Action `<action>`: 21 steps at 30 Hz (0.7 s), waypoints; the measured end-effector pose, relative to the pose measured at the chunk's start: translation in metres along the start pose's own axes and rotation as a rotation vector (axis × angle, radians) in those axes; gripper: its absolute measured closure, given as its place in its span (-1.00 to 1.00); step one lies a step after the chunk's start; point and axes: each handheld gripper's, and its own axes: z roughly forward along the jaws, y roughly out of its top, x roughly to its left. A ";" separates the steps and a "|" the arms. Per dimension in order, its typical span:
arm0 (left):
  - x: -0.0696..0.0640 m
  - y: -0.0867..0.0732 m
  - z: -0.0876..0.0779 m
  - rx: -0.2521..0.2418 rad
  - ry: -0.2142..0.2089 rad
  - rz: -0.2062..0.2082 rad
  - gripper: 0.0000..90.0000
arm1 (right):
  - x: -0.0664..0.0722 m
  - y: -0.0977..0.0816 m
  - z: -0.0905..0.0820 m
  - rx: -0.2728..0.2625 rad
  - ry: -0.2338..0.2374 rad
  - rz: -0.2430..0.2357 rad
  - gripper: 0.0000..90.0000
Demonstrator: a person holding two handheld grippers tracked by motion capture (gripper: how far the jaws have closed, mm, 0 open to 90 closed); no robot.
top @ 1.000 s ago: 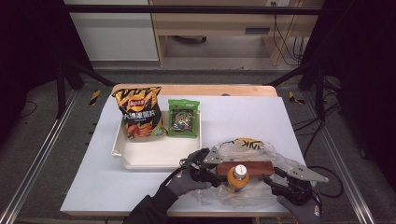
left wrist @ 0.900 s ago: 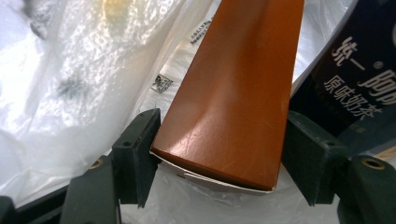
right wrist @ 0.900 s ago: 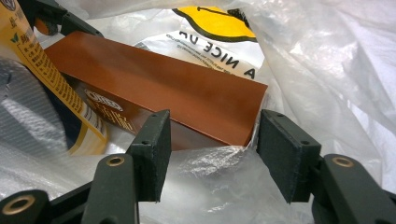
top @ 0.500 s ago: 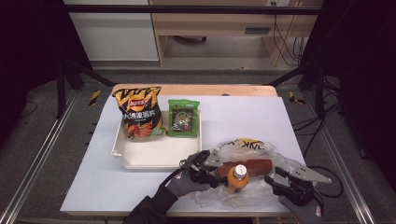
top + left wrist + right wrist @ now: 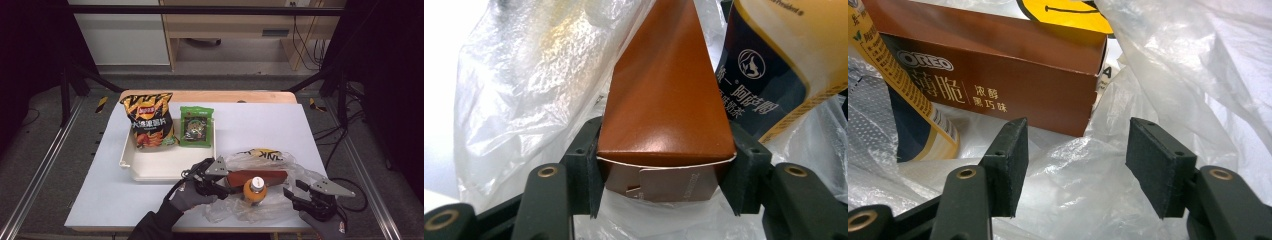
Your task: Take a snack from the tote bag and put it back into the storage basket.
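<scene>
On the white table [image 5: 300, 130], left gripper [image 5: 212, 181] has just been closing, now clamping the brown box [image 5: 257, 176]; right gripper [image 5: 305, 197] gapes over plastic bag [image 5: 280, 210].

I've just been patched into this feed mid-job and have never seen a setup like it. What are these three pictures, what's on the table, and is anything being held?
No robot arm here: a person works at a white table, holding a two-jaw gripper in each hand. The high view looks down from above. The other two come from cameras riding on each gripper, looking along its black jaws.

On the table a white tray holds a chip bag and a green packet. Nearer the person lies a clear plastic bag with a brown Oreo box and an orange bottle.

The left gripper has just been closing and its pads now press on the box's end. The right gripper is open over the crumpled plastic, holding nothing.
</scene>
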 end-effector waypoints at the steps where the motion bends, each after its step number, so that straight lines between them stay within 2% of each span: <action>1: 0.000 -0.001 0.001 0.004 0.003 -0.001 -0.04 | 0.000 0.000 0.000 0.000 0.000 0.001 -0.04; 5: -0.004 -0.007 0.008 0.029 0.021 0.009 -0.05 | 0.000 0.000 0.000 0.002 -0.001 -0.001 -0.03; 7: -0.005 -0.010 0.009 0.031 0.025 -0.003 -0.07 | 0.001 0.000 0.001 0.003 -0.002 -0.001 -0.03; 10: -0.009 -0.011 0.010 0.066 0.035 0.008 -0.11 | 0.001 0.000 0.001 0.005 0.000 0.000 -0.03; 12: -0.011 -0.009 0.010 0.067 0.026 0.009 -0.25 | 0.001 0.001 0.001 0.001 0.002 -0.002 -0.03; 13: -0.011 -0.008 0.009 0.067 0.026 0.019 -0.25 | 0.001 0.001 0.001 0.001 0.002 -0.002 -0.03; 16: -0.011 0.001 0.008 0.034 0.020 0.010 -0.28 | 0.001 0.001 0.001 0.002 0.002 -0.001 -0.04; 19: -0.010 0.006 0.011 0.038 0.023 0.014 -0.27 | 0.002 0.001 0.001 0.001 0.002 0.000 -0.03; 21: -0.007 0.008 0.018 0.059 0.026 0.010 -0.23 | 0.002 0.001 0.001 0.001 0.003 0.000 -0.03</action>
